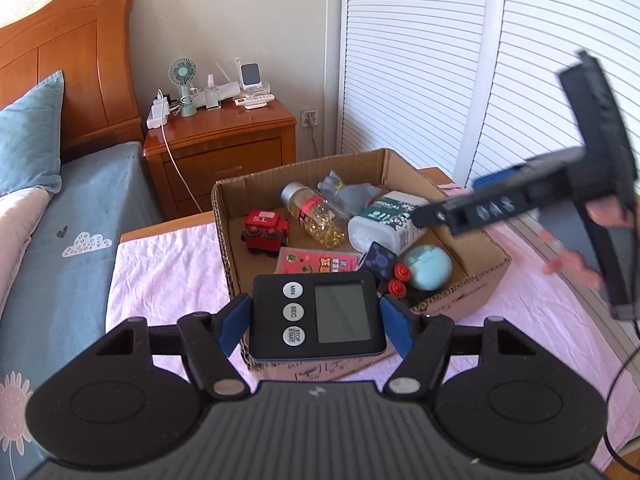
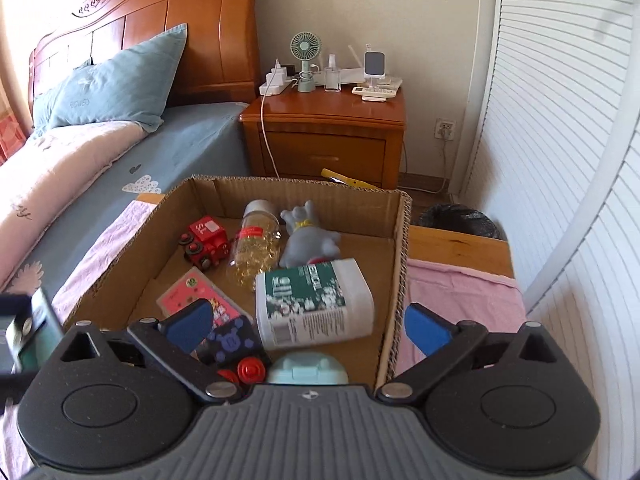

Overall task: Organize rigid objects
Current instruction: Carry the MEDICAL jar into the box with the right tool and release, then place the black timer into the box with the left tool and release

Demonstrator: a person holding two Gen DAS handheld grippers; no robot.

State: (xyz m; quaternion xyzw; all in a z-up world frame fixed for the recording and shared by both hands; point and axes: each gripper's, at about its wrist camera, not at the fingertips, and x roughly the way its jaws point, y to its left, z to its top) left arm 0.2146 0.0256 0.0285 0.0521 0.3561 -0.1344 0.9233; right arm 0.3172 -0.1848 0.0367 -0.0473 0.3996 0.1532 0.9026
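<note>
Left gripper (image 1: 316,322): jaws clamped on a black digital timer (image 1: 318,316), held above the near edge of the cardboard box (image 1: 472,284). Right gripper (image 2: 310,326): jaws wide, nothing between them, over the box's near end. White medical bottle (image 2: 316,304) lies inside, at 12 o'clock of those jaws; red toy train (image 2: 204,242) at 11 o'clock. Box rests on the pink-clothed worktop (image 1: 168,268).

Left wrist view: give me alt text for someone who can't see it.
The left gripper clamps a black digital timer above the near edge of a cardboard box holding a red toy train, a capsule bottle and a white jar. The right gripper hangs open over the box.
</note>
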